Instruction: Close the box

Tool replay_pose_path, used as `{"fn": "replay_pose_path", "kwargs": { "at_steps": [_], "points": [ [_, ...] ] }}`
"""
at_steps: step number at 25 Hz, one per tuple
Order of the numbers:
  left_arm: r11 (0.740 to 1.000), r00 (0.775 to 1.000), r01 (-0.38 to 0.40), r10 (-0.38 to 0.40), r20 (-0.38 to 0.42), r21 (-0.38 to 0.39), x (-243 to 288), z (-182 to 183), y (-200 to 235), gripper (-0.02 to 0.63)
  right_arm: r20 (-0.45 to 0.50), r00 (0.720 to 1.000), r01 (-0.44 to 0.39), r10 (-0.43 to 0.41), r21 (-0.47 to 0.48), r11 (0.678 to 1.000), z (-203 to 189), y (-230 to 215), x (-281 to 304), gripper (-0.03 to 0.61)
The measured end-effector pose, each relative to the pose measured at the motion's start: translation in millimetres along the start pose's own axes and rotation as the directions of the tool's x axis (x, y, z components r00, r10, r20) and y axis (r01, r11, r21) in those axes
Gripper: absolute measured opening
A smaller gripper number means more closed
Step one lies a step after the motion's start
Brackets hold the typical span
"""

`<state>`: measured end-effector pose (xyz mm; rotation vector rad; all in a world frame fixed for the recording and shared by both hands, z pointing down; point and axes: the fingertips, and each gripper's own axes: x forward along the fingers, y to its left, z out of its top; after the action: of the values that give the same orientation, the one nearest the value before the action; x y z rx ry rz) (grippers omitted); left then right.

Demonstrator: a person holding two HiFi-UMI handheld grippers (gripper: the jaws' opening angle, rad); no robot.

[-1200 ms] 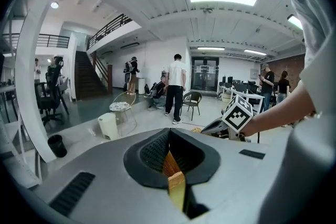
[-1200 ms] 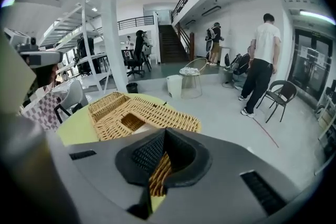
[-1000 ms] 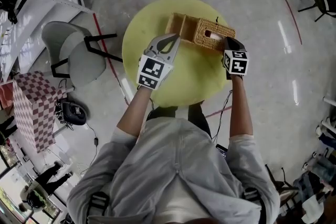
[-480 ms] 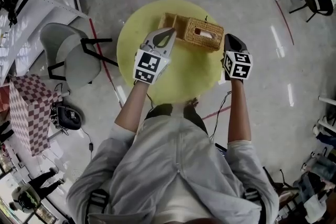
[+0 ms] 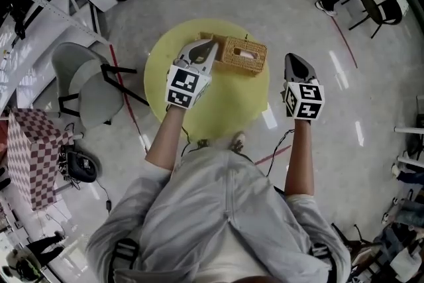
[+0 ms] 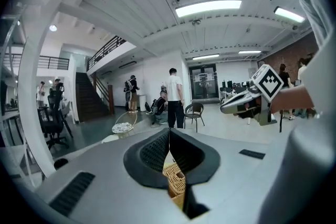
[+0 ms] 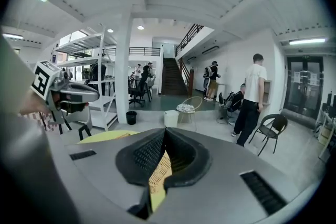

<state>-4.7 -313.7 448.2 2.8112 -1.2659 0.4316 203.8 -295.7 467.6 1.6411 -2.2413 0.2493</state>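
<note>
The wicker box (image 5: 244, 55) sits near the 12 o'clock edge of the round yellow table (image 5: 225, 99), slotted top up. The left gripper (image 5: 211, 44), fingers pressed together on nothing, hangs over the box's 9 o'clock end, probably to press there, and hides that end. The right gripper (image 5: 292, 57), also pinched empty, hovers clear at 3 o'clock. A grey chair (image 5: 86, 76) at 9 o'clock blocks nothing.

Right gripper (image 7: 165, 131) jaws recorded pressed together, nothing held. Wicker box (image 7: 160, 169) and yellow surface (image 7: 105, 136) glimpsed below; left gripper (image 7: 94, 96) noted far left.
</note>
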Motion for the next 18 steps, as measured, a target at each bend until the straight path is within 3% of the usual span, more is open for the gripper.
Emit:
{"fn": "replay_pose_path", "kwargs": {
  "at_steps": [3, 10, 18],
  "points": [
    [0.998, 1.000, -0.007, 0.005, 0.022, 0.057, -5.9, 17.7, -4.5, 0.029, 0.037, 0.999, -0.027, 0.028, -0.023, 0.999, 23.8, 8.1, -19.3, 0.023],
    [0.996, 0.996, -0.015, 0.007, 0.090, 0.091, -29.4, 60.2, -6.6, 0.029, 0.121, 0.992, -0.012, 0.026, -0.110, 0.994, 68.9, 22.3, -56.0, 0.023],
    [0.993, 0.989, -0.022, 0.005, 0.146, 0.114, -51.9, 89.1, -10.5, 0.030, 0.177, 0.984, 0.001, 0.022, -0.125, 0.992, 95.4, 32.7, -85.9, 0.023]
  ]
}}
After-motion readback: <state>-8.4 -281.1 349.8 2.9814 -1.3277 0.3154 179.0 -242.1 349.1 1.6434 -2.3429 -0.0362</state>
